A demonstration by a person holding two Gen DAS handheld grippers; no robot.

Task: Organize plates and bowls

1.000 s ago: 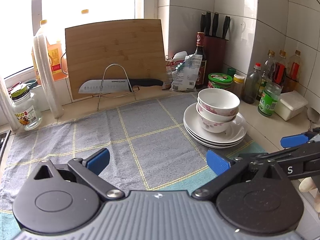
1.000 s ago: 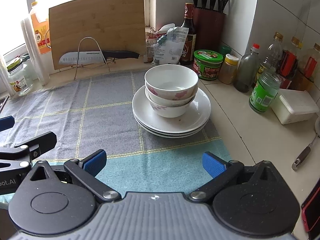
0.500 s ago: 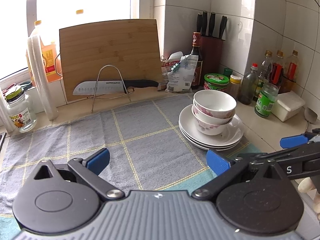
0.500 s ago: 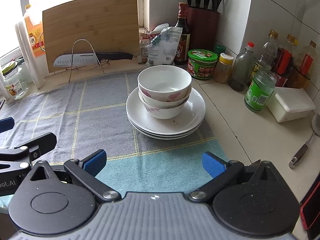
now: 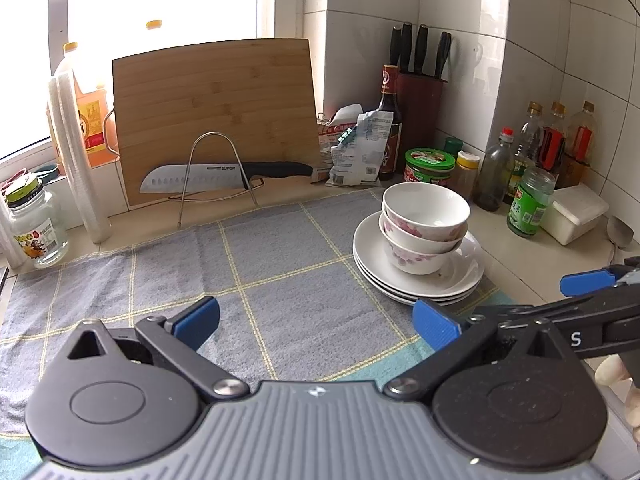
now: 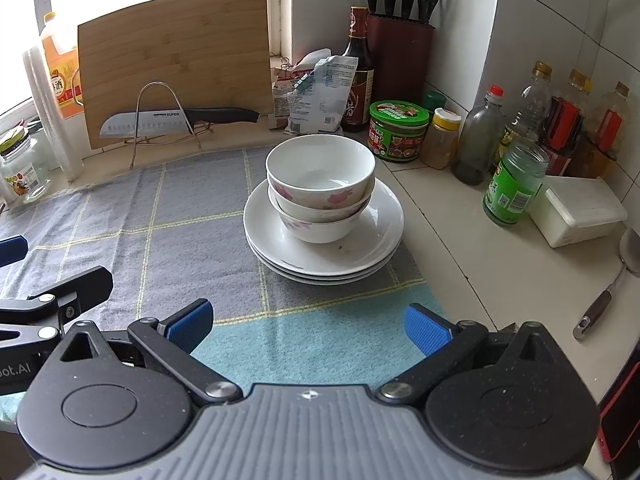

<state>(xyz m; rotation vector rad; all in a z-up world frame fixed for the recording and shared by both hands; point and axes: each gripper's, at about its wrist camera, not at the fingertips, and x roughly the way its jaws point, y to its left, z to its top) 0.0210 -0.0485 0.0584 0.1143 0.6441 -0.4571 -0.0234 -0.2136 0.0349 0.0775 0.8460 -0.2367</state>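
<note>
Right wrist view: two nested bowls (image 6: 322, 188) sit inside a stack of white plates (image 6: 360, 248) on the checked cloth (image 6: 180, 216) of a kitchen counter, near the cloth's right edge and just short of the jars and bottles along the tiled wall. The right gripper (image 6: 308, 326) hangs low over the cloth's near, teal band, its blue-padded fingers spread wide with nothing between them, the stack straight ahead and well apart from it. Left wrist view: the left gripper (image 5: 316, 318) is likewise fully spread and empty above the grey cloth, with the bowls (image 5: 424, 224) and plates (image 5: 460, 276) off to its right.

By the look of it, the sorting is finished or nearly so: every dish in sight is gathered into the one pile, bowls on plates, and no loose crockery shows elsewhere on the counter. Whether the pile is meant to move somewhere else cannot be told from these views.
</note>
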